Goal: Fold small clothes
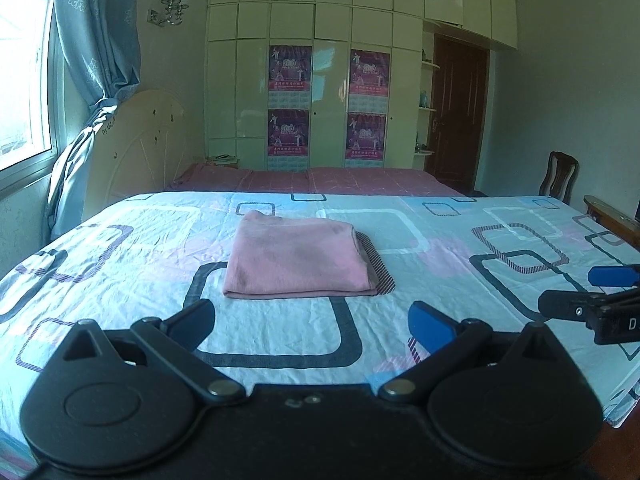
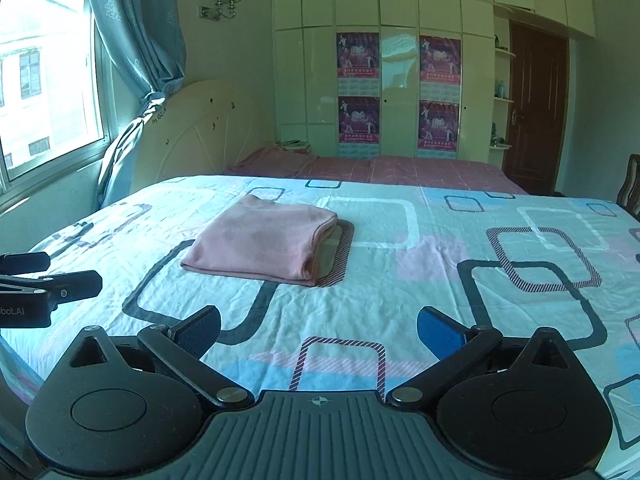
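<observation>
- Pink garment (image 1: 298,258) lies folded into a flat rectangle on the patterned bedsheet (image 1: 440,248), roughly mid-bed; folded edge toward the cameras, layered open edges on its right side.
- Left gripper (image 1: 312,326): jaws spread wide, nothing between them, hovering over the sheet near the bed's edge, apart from the garment.
- Right gripper (image 2: 318,332): jaws also wide, empty, just beside the left one.
- Wardrobe (image 2: 400,72) with posters behind the bed; curtain (image 2: 136,40) at the window.

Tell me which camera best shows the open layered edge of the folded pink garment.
The right wrist view: the pink garment turns its layered right edge toward the camera. The left wrist view shows mostly its flat top.
</observation>
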`<state>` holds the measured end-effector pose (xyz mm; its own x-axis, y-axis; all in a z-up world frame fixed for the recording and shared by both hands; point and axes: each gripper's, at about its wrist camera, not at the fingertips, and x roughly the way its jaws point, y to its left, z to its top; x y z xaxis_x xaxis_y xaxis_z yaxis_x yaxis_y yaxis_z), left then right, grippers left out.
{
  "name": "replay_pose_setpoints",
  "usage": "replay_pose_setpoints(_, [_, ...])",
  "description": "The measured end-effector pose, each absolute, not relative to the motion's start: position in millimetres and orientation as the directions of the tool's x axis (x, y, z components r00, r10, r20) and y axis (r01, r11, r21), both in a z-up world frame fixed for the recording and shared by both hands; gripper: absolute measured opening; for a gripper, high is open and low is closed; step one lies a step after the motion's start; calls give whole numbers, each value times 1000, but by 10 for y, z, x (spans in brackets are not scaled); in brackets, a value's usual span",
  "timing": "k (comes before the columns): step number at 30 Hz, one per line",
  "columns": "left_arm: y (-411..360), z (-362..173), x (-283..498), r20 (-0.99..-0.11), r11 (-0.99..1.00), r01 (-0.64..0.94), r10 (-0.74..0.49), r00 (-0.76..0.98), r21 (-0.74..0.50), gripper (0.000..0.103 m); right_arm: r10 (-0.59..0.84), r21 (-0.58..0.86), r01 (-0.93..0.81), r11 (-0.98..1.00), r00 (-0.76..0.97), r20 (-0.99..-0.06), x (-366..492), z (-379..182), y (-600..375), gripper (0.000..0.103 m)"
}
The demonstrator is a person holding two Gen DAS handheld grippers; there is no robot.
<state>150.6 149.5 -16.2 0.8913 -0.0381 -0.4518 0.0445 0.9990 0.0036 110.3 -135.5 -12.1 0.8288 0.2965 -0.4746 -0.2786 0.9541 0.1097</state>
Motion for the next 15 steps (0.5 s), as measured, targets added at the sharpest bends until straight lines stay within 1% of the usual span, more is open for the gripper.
replay_pose_setpoints(15, [1461, -147, 1458, -447, 998, 65, -53, 893, 12, 102, 279, 100, -263, 960, 840, -465, 1047, -74, -1398, 103])
